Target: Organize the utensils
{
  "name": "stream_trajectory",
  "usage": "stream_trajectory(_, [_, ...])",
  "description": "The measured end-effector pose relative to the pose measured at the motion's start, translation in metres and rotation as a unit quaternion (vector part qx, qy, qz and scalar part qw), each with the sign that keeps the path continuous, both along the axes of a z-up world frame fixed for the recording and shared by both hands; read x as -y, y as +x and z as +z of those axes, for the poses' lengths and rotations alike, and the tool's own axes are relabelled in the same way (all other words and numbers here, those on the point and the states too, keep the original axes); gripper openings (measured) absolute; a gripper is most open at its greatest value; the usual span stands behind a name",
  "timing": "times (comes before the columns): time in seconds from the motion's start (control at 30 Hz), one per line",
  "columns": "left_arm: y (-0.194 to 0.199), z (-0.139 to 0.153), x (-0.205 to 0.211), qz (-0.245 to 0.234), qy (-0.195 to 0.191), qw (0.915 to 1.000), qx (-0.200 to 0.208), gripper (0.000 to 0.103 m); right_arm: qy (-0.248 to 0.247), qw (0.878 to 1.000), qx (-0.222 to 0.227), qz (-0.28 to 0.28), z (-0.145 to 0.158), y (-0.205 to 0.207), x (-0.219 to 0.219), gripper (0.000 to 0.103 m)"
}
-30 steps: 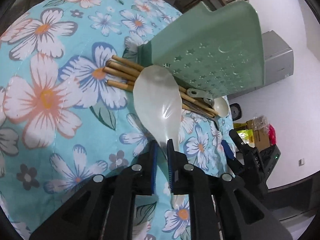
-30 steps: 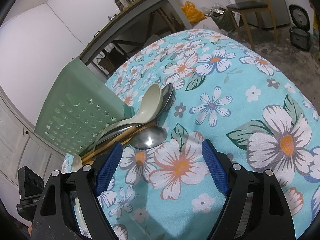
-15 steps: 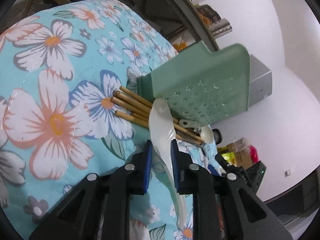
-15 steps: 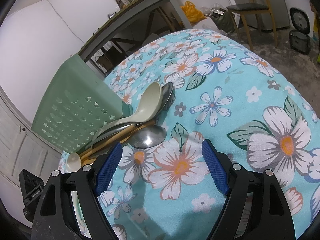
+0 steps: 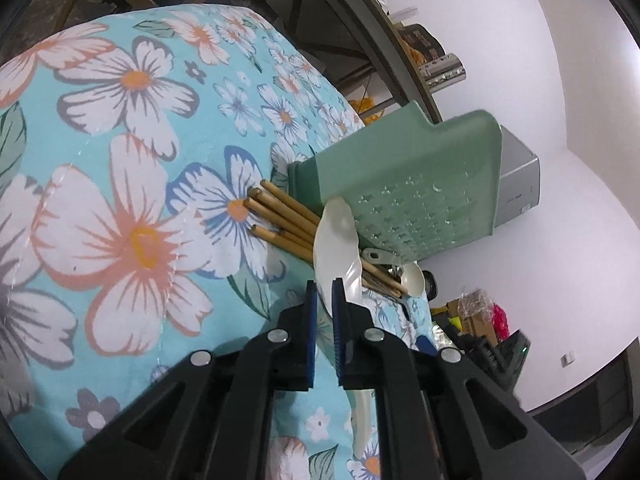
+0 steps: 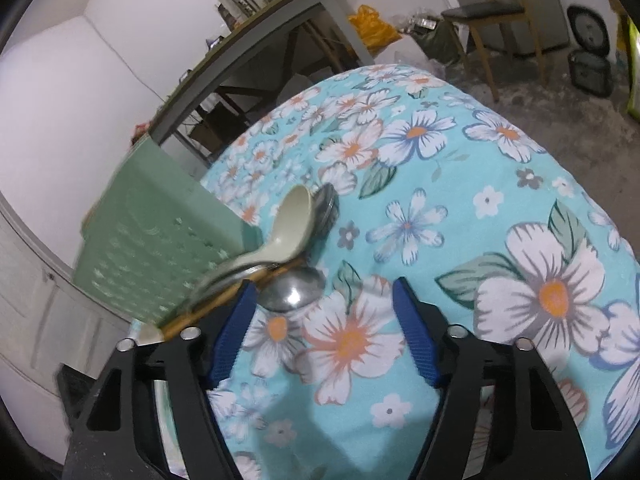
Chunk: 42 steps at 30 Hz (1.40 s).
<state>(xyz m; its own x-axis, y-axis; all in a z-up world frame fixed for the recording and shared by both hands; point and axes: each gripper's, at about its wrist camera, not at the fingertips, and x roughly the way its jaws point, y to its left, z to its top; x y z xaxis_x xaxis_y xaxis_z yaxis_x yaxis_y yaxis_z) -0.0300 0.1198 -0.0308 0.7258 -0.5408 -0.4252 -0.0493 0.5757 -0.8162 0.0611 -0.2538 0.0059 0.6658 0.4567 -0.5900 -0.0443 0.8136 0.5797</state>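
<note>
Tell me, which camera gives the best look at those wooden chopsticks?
The left wrist view: the chopsticks fan out in the open beside the green holder, blunt ends plain. In the right wrist view only a short blurred stretch peeks out under the spoons.

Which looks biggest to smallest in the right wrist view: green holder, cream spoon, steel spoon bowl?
1. green holder
2. cream spoon
3. steel spoon bowl, though it lies nearer the camera, so true size is unsure.

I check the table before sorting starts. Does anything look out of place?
Yes. The green utensil holder lies tipped on its side on the floral cloth, with chopsticks and spoons spilled in a heap beside it.
</note>
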Motion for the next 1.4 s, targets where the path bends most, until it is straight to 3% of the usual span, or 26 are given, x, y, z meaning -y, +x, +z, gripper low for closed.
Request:
stream_trajectory(0.2, [0.004, 0.0, 0.003, -0.004, 0.004, 1.0, -0.001, 0.007, 0.012, 1.0, 0.009, 0.006, 0.037, 0.02, 0.014, 0.061])
stream_trajectory(0.33, [0.007, 0.002, 0.006, -0.006, 0.012, 0.9999, -0.003, 0.007, -0.06, 0.998, 0.009, 0.019, 0.052, 0.037, -0.002, 0.061])
stream_trajectory(0.47, [0.009, 0.003, 0.007, -0.006, 0.019, 0.9998, -0.005, 0.007, -0.122, 0.992, 0.003, 0.034, 0.049, 0.052, -0.02, 0.061])
stream_trajectory(0.73, [0.013, 0.001, 0.007, -0.006, 0.017, 0.9998, -0.005, 0.008, -0.074, 0.995, -0.003, 0.068, 0.034, 0.065, -0.03, 0.06])
stream_trajectory(0.9, [0.014, 0.0, 0.007, -0.007, 0.02, 0.9998, -0.005, 0.008, -0.069, 0.996, -0.011, 0.051, 0.03, 0.07, -0.031, 0.06])
stream_trajectory(1.0, [0.014, 0.0, 0.007, -0.008, 0.02, 0.9998, -0.004, 0.008, -0.053, 0.997, -0.021, 0.051, 0.026, 0.072, -0.031, 0.052])
stream_trajectory(1.1, [0.014, 0.0, 0.007, -0.008, 0.021, 0.9997, -0.005, 0.008, -0.095, 0.993, -0.028, 0.066, 0.021, 0.072, -0.044, 0.039])
stream_trajectory(1.4, [0.015, 0.001, 0.011, -0.01, 0.036, 0.9993, -0.008, 0.009, -0.096, 0.993, -0.04, 0.062, 0.012, 0.075, -0.051, 0.035])
